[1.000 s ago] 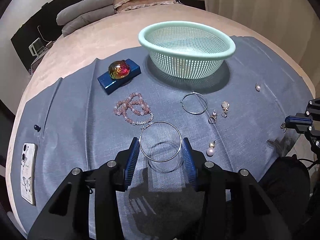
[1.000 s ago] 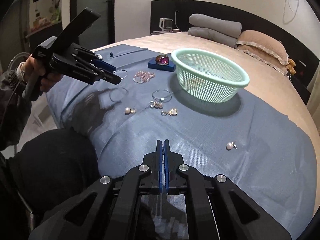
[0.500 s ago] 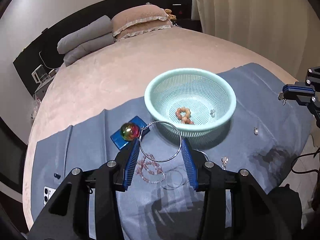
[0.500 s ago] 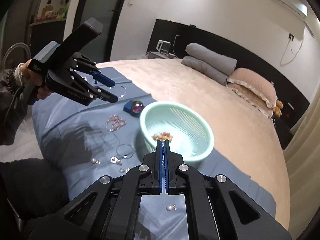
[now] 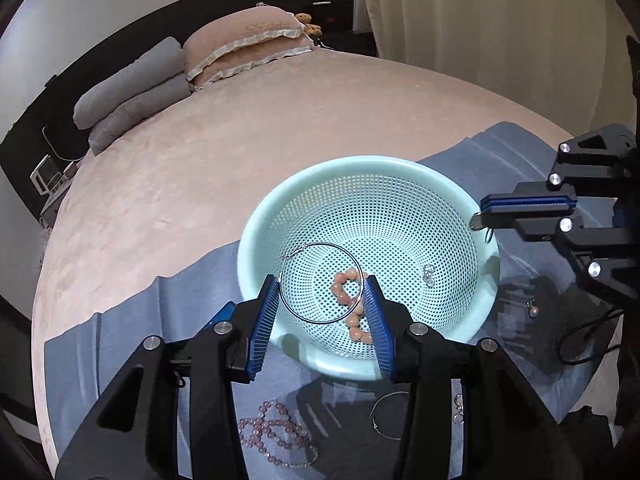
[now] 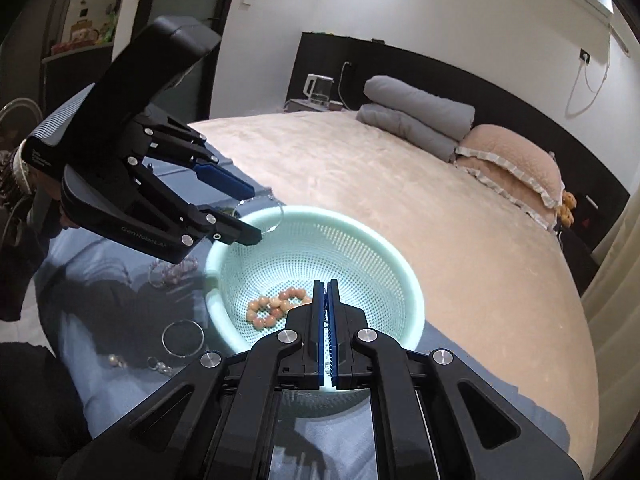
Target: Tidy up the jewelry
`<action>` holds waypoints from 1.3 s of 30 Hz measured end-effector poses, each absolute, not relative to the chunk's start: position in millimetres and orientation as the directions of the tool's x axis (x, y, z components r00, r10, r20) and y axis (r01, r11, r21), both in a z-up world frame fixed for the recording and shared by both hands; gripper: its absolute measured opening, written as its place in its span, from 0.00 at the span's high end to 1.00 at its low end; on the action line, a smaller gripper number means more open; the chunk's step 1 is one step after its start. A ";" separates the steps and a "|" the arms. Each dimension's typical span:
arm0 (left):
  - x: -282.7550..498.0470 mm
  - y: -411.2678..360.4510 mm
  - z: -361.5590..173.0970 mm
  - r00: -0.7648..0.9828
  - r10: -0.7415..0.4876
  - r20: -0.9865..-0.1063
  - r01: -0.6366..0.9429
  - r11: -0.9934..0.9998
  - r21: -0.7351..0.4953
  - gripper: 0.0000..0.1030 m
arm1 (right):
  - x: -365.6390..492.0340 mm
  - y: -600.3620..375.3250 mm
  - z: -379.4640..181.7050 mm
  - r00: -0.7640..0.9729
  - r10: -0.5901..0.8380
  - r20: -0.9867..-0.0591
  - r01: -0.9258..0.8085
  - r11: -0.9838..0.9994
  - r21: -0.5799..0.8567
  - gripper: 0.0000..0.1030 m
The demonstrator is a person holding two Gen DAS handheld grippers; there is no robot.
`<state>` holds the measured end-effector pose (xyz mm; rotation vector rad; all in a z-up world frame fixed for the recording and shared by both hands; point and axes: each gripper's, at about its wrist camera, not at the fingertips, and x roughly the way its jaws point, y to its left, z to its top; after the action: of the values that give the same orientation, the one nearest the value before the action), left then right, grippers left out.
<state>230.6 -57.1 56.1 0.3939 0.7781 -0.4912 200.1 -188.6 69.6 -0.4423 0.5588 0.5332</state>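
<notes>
A: Jewelry is what both grippers are carrying now, and both have come up off the blue cloth [image 5: 132, 328] to the mint-green basket [image 5: 280, 220]. A second ago the left gripper [image 5: 324, 300] sat low over the cloth with the large hoop earring [image 5: 322, 283] between its pads; now the hoop hangs above the basket's near side, still braced across the half-spread jaws.

B: And the right gripper [image 6: 326, 300]?

A: Its jaws are pressed together. In the left wrist view a small metal piece [image 5: 478, 222] pokes out at its tip, right at the basket rim. I can't tell what kind of piece it is. A moment ago that gripper was well off to the side over the cloth.

B: So both loads are in position to drop?

A: I'd judge so. The peach bead bracelet [image 6: 276, 306] and a small silver earring [image 5: 429, 274] already lie inside. Spreading the left jaws a little wider should free the hoop, though a light wire may cling to a ribbed pad.

B: What's left outside?

A: The pink bead bracelet [image 5: 276, 436], a smaller hoop [image 6: 183, 338], a pearl earring [image 5: 533, 310] and some small pieces near the front of the cloth.
</notes>
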 end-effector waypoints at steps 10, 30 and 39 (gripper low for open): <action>247.3 -70.1 26.3 0.577 -0.262 -0.774 0.571 0.807 0.152 0.33 | 223.2 -203.2 39.1 0.738 0.281 -0.613 -0.497 0.842 -0.212 0.69; 166.3 -15.3 50.1 0.619 -0.220 -0.754 0.510 0.843 0.172 0.06 | 161.4 -237.1 89.5 0.831 0.259 -0.492 -0.325 0.945 -0.051 0.16; 135.9 -12.0 37.6 0.565 -0.249 -0.787 0.521 0.847 0.106 0.06 | 133.7 -240.4 79.3 0.805 0.223 -0.550 -0.294 0.955 -0.044 0.16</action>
<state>135.9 -12.0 37.6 0.3466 0.8592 -0.4632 133.7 -240.4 79.3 -0.1293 0.5721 0.2773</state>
